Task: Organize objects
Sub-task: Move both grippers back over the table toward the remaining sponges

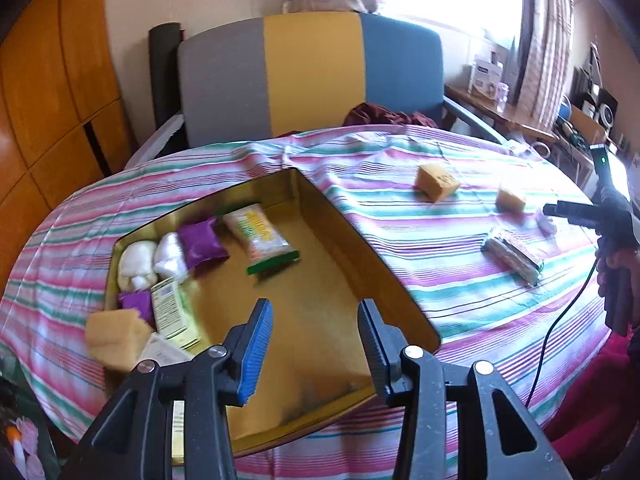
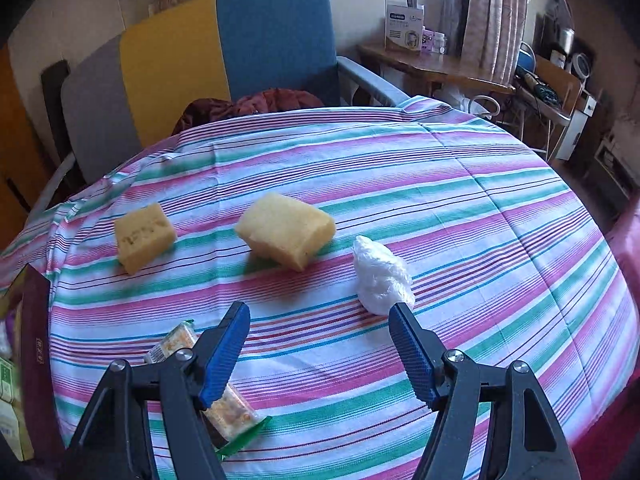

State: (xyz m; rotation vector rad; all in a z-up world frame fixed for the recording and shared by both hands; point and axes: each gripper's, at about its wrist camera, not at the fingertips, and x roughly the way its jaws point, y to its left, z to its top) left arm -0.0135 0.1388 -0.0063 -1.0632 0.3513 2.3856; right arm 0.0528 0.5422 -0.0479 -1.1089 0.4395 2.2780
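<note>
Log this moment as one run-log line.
left gripper: open, empty, over tin | right gripper: open, empty | two sponges, white bag, cracker pack: on tablecloth

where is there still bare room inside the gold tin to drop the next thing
The near and right part of the gold tin is bare floor, from the orange snack packet to the near wall. The far-left corner is crowded: white bundles, purple pouch, green-and-white box. The open left gripper hovers over the bare part.
</note>
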